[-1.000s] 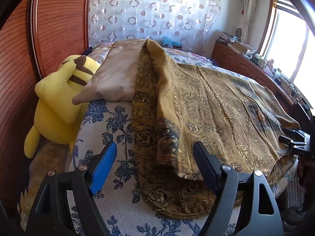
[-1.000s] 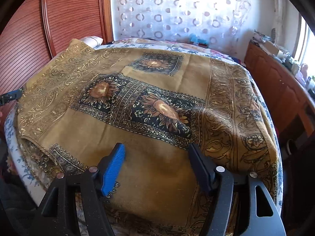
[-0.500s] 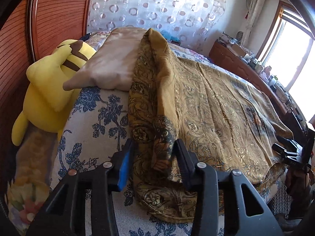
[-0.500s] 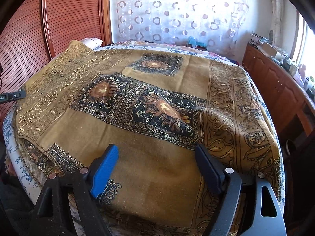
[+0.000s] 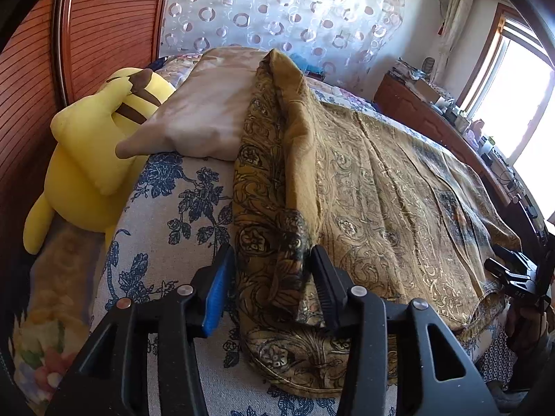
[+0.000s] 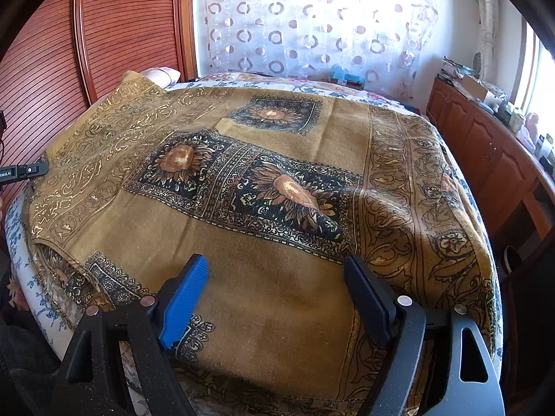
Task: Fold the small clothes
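Big mustard-gold cloth (image 6: pixel 277 180) with black sunflower panels spread over most of the bed (image 5: pixel 166 215), covering it from the near edge up to the far end by the pillow (image 5: pixel 208 118). Reaches right to the bed's right edge and hangs over it a bit there.

Left gripper (image 5: pixel 270 270) down at the cloth's left border near the bed's near-left corner, narrowed in around a bunched ridge of fabric, blue pad on one side, black pad on the other. Fabric fills the gap between the pads, so looks pinched on that fold, though hard to say how firmly. That whole left border rucked up into a long raised ridge running toward the pillow.

Right gripper (image 6: pixel 277 277) spread wide, hovering low over the plain gold stretch near the bed's near edge, nothing between the pads. Can't tell whether the tips touch the cloth.

Blue floral sheet showing bare along the bed's left edge. Yellow plush toy (image 5: pixel 93 159) wedged off the left edge beside the pillow, against the wooden slatted wall
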A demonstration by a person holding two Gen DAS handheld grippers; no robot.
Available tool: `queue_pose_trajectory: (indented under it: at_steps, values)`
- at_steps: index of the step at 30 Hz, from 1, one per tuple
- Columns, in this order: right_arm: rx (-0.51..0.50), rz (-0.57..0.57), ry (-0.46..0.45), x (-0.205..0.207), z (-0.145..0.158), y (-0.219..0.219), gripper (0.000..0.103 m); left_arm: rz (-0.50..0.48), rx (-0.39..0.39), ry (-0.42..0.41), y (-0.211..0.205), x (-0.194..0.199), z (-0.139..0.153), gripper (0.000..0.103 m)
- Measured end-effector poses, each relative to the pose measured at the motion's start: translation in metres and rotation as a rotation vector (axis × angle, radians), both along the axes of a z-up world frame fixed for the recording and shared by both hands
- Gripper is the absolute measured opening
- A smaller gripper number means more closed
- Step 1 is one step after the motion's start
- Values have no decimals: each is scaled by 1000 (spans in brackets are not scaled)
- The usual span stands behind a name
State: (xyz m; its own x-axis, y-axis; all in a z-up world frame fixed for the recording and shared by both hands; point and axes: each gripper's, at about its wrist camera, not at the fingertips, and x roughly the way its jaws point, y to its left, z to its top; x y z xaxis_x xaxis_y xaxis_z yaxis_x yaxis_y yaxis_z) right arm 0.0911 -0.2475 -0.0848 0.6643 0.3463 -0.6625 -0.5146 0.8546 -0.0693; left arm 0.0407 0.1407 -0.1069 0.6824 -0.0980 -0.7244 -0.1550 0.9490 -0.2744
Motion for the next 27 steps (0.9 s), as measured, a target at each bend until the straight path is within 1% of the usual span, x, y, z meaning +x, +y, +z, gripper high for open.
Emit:
queue_pose_trajectory:
  at_steps: [1,2,3,5,9,10,15,18,22,27]
  values:
    - [0,0,0,0,0,0,83,-7,9,1,-2,1,0,44]
    - [0,-1,0,0,0,0,83,-22,10,2,-3,1,0,21]
    - [0,-1,0,0,0,1,83,-47,8,2,-7,2,0,10]
    - [-1,0,1,0,0,1,83,-68,28,-16,-13,1,4,6]
    - [0,0,2,0,0,0,83,-96,16,-85,-19,-3,24,5]
    - [0,0,2,0,0,0,83,-110,8,-110,-22,-4,32,5]
    - [2,2,2,0,0,0,83,-195,6,-179,-45,-1,62,5]
    - [40,-1,5,0,2,-6,83,-250,10,-219,-65,9,80,5]
    - [110,6,15,-8,5,-17,83,-303,6,-253,-88,26,95,5]
    - [136,-16,4,-13,11,-36,83,-363,0,-294,-114,42,114,5]
